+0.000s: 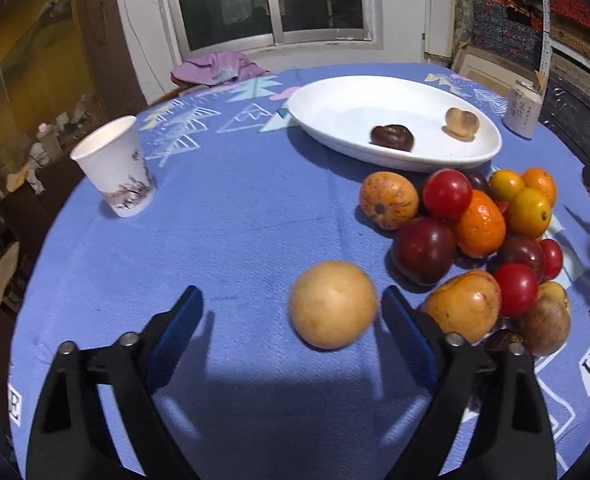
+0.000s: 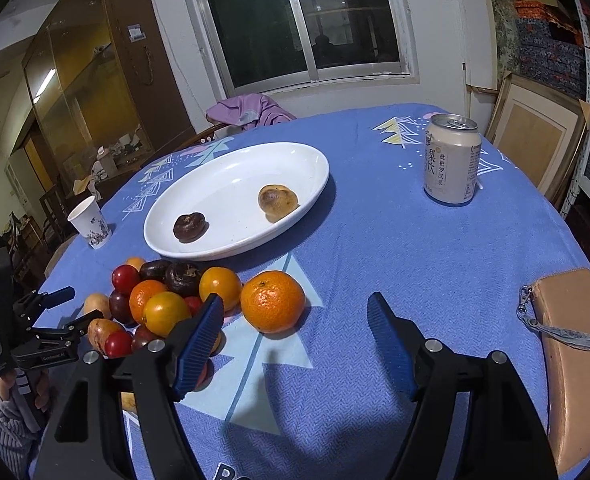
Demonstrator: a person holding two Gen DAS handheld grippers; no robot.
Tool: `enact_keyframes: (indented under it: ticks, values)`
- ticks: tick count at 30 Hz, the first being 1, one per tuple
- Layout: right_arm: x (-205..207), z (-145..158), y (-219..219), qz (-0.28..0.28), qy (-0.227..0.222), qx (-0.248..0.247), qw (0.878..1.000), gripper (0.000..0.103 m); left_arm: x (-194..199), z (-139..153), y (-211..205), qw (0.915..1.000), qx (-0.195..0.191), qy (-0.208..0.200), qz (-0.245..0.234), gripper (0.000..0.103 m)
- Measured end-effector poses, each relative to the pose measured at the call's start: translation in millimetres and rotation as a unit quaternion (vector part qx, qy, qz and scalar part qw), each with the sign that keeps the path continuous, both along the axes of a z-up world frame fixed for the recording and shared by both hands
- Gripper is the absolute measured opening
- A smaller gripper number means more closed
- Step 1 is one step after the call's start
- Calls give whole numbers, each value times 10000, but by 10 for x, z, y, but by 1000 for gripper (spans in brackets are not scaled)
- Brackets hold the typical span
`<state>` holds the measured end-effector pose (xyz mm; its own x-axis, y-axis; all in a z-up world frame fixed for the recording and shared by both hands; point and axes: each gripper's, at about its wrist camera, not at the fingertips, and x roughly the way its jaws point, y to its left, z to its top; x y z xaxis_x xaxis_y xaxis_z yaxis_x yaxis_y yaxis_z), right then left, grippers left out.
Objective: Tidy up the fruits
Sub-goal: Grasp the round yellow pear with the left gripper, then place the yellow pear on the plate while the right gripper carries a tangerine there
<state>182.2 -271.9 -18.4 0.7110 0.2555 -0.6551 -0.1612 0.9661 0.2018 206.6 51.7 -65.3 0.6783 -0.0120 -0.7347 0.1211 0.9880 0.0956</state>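
Now the left gripper (image 1: pixel 291 316), jaws wide & empty, has the round tan fruit (image 1: pixel 332 305) between its fingers, nearer the rt one; right gripper (image 2: pixel 293 322) also released.

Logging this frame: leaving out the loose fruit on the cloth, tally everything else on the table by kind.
White plate: 1
Dark brown fruit in plate: 1
Tan fruit in plate: 1
Paper cup: 1
Drink can: 1
Tan pouch: 1
Total: 6

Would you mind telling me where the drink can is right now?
In the right wrist view, the drink can stands upright at the table's far right, right of the white dish.
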Motion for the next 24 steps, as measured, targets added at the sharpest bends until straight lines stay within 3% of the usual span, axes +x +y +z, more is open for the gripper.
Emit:
enact_keyframes:
  ticks: [3,10,15,17,19,24]
  values:
    - [-4,-14,40,39,-38,-80,10000,75,38,-44,-1,9992,-320,218,-129,62]
    - [11,-57,62,58,21,-146,9999,75,58,-83,-3,9975,-581,321,-244,46]
    - [26,-107,100,102,79,-204,9997,74,75,-78,31,9967,-717,334,-189,45]
    - [22,-117,123,127,68,-257,9996,69,83,-65,79,9967,-746,301,-70,45]
    - [29,-141,159,197,111,-288,9993,58,86,-39,132,9965,-787,272,36,45]
    - [69,-208,265,272,148,-538,9981,54,92,0,173,9949,-970,274,73,45]
